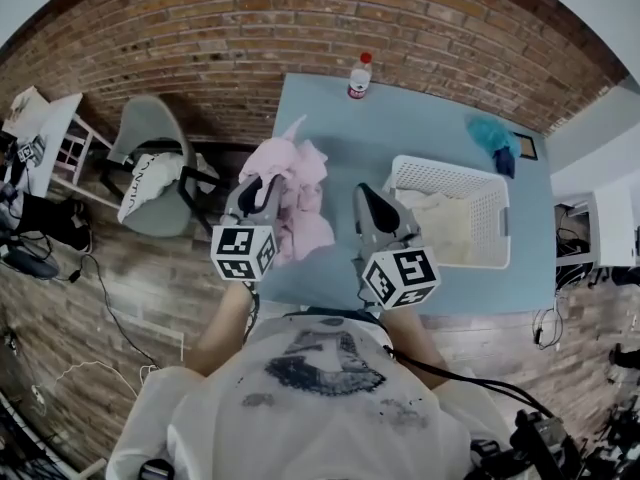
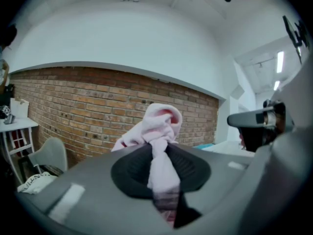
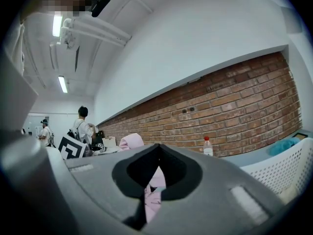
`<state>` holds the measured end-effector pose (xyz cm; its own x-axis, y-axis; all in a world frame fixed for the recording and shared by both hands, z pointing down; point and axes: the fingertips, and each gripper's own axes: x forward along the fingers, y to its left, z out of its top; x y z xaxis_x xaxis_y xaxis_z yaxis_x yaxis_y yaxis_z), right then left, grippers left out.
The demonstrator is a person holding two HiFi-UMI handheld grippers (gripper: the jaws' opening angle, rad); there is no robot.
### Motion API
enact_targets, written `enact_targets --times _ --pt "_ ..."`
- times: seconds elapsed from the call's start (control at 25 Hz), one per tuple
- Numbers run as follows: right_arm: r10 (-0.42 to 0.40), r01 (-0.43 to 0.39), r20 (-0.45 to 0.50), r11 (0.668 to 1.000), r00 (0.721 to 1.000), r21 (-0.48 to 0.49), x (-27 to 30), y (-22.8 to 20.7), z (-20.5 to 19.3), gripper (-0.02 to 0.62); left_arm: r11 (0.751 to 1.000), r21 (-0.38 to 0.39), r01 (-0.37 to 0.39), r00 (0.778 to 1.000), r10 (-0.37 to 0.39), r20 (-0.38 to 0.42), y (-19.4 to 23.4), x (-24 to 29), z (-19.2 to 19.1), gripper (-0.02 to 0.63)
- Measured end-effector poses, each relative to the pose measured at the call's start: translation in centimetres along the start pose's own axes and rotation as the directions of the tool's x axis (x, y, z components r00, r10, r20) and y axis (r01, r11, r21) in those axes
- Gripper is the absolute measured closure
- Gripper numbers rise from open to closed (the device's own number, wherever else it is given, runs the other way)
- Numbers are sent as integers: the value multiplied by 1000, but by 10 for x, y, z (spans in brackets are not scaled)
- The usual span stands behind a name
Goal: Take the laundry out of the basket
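Observation:
A pink garment [image 1: 300, 193] lies bunched on the left part of the blue table [image 1: 420, 118]. My left gripper [image 1: 262, 190] is shut on a fold of it; in the left gripper view the pink garment [image 2: 159, 124] bulges out above the pinching jaws [image 2: 159, 153]. The white slatted basket [image 1: 492, 196] stands on the table's right part with cream laundry [image 1: 440, 223] inside. My right gripper [image 1: 368, 200] hovers between garment and basket, shut with its tips [image 3: 157, 148] meeting; pink cloth shows through the gap below them.
A bottle with a red cap [image 1: 359, 76] stands at the table's far edge, and a teal cloth [image 1: 492, 133] lies at the far right. A grey chair [image 1: 150, 163] with a white bag stands left of the table. The brick wall runs behind.

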<state>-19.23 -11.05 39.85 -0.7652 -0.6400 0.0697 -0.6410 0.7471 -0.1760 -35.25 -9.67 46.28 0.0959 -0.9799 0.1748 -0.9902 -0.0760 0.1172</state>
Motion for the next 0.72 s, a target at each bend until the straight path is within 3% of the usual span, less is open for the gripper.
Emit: enact_targets --times 0.28,0.72 --pt "-30 30 -43 999 999 20 -1 -11 -18 598 999 -43 24 996 -27 -81 -5 14 -41 535" --pt "-67 73 -105 996 992 53 1 -30 -42 598 999 -40 35 981 -42 -191 -9 42 -88 534"
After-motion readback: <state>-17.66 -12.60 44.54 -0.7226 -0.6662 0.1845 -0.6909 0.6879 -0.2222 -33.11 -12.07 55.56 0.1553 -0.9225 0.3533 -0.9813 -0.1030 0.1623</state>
